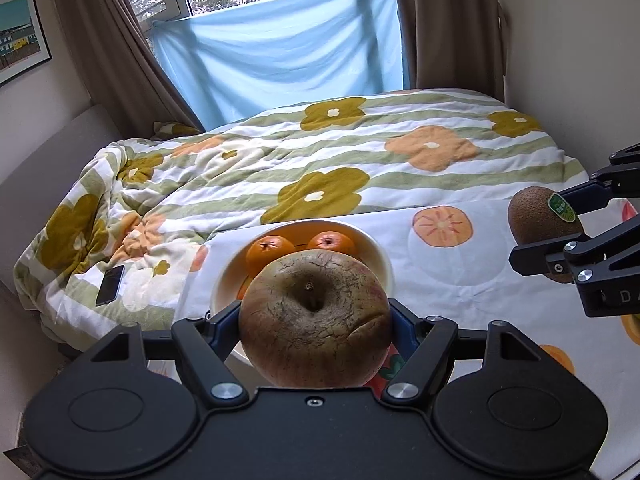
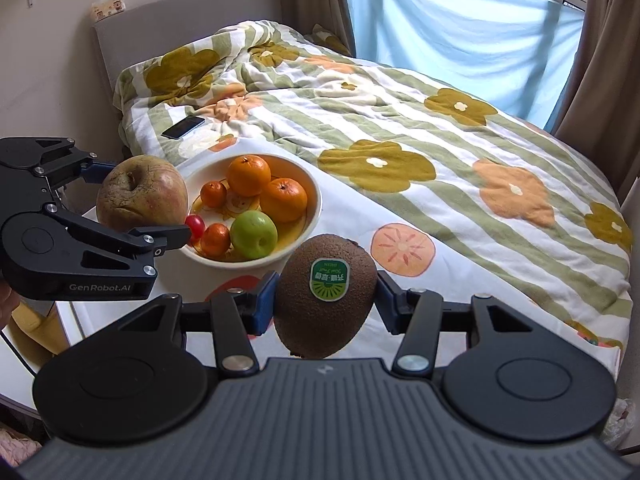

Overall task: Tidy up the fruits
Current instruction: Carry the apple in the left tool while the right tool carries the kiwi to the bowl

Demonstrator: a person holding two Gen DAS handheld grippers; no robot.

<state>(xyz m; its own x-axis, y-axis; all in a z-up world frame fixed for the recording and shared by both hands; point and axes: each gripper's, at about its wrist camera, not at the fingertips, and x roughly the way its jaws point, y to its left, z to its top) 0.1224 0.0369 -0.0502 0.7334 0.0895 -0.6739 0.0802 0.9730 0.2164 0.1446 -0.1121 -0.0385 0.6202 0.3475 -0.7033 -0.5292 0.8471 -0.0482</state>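
Note:
My left gripper [image 1: 316, 320] is shut on a large brownish, cracked apple [image 1: 315, 318] and holds it just above the near-left rim of a white fruit bowl [image 1: 378, 246]. The same apple [image 2: 142, 194] and left gripper [image 2: 136, 204] show in the right wrist view, left of the bowl [image 2: 316, 200]. The bowl holds two oranges [image 2: 248, 175], small tangerines [image 2: 215, 240], a green apple [image 2: 254, 234] and a red cherry tomato [image 2: 195, 224]. My right gripper [image 2: 326, 300] is shut on a brown kiwi [image 2: 325, 294] with a green sticker, near the bowl's front-right side; the kiwi [image 1: 544, 224] also shows at the right of the left wrist view.
The bowl stands on a white cloth with orange fruit prints [image 2: 404, 248] over a small table beside a bed. A flowered quilt [image 2: 400, 128] covers the bed, with a black phone [image 2: 183, 127] lying on it. Curtains and a blue sheet [image 1: 280, 52] hang at the window behind.

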